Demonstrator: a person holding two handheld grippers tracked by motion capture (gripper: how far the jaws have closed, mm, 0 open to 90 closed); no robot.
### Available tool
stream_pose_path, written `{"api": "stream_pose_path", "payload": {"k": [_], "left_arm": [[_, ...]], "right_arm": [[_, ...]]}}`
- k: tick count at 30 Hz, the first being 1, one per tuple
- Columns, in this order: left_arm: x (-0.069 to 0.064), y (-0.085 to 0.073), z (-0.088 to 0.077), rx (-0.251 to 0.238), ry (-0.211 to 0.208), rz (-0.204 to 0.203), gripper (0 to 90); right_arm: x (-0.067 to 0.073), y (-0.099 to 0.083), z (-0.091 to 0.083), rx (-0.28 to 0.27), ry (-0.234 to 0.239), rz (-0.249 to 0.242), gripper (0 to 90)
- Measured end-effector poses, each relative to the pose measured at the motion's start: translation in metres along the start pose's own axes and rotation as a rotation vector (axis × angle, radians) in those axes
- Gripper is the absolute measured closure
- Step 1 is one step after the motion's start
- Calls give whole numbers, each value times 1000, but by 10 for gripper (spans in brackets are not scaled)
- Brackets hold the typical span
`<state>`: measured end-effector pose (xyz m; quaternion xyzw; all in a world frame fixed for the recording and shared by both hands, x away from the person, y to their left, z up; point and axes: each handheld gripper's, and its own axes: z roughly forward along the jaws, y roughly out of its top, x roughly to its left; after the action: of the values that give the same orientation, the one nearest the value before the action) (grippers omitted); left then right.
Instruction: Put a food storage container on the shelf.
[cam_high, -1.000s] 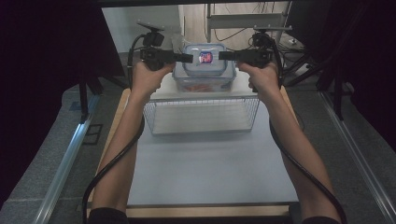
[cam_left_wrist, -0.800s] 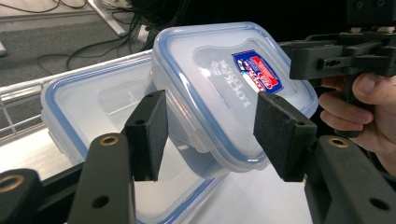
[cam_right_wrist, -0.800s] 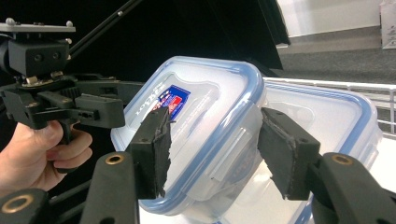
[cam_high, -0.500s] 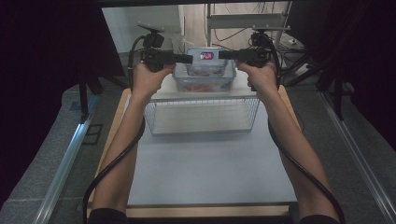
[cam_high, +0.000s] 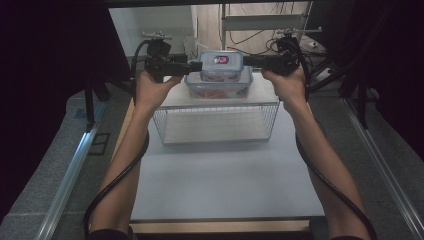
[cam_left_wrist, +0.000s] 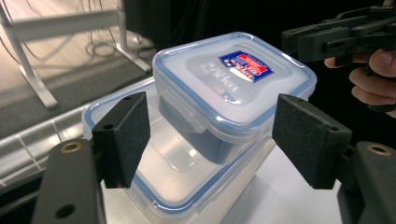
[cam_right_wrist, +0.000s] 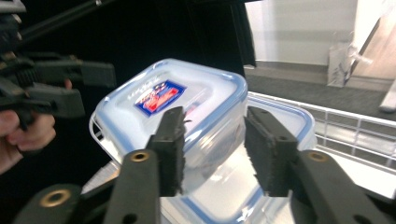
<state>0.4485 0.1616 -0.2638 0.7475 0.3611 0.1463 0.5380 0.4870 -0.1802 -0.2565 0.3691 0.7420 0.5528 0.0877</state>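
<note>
- Up on the wire basket (cam_high: 217, 120) at the far end of the surface (cam_high: 225, 175), the small clip-lid container (cam_high: 221, 64) sits stacked on the large clip-lid container (cam_high: 218, 87), and I have one tool at each end of it.
- My left gripper (cam_high: 194, 65) has just been opening its jaws. In the left gripper view the two pads stand wide on either side of the small container (cam_left_wrist: 233, 88), with clear air between each pad and the plastic, so nothing is held on that side.
- My right gripper (cam_high: 248, 61) has just been closing its jaws. In the right gripper view they have narrowed around the near edge of the small container (cam_right_wrist: 173, 107), where a lid clip seems to hang. One pad overlaps the lid rim, but I cannot tell whether the pads are actually pressing on it.
- Neither container has shifted in the high view over the last second: the small one lies level on the big lid, red-and-blue label up, just as before. My hands have hardly moved either.
- My reading is that the work is at the clips of the small lid. The left side looks let go, and the right is taking its turn at a clip.
- Both lids appear seated, so opening is not yet done.
</note>
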Motion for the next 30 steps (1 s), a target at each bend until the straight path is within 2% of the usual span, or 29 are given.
{"api": "stream_pose_path", "payload": {"k": [3, 7, 9, 15, 22, 27, 30], "left_arm": [[-4, -4, -4, -22, 2, 25, 249], [-10, -15, -10, -51, 1, 49, 218], [-12, -21, -11, -56, 0, 50, 210], [-14, -36, -15, -78, -12, 44, 205], [-14, -43, -20, -78, -16, 43, 200], [-14, -47, -22, -80, -17, 44, 198], [-18, -50, -22, -71, 1, 70, 184]], "right_arm": [[6, -5, -5, 6, -26, -55, 717], [13, -15, -8, 11, -20, -95, 784], [19, -24, -8, 22, -22, -123, 798], [29, -41, 3, 57, -8, -163, 806], [26, -42, 13, 62, -5, -146, 807], [25, -43, 13, 62, 1, -141, 793], [27, -45, 9, 54, 5, -147, 744]]}}
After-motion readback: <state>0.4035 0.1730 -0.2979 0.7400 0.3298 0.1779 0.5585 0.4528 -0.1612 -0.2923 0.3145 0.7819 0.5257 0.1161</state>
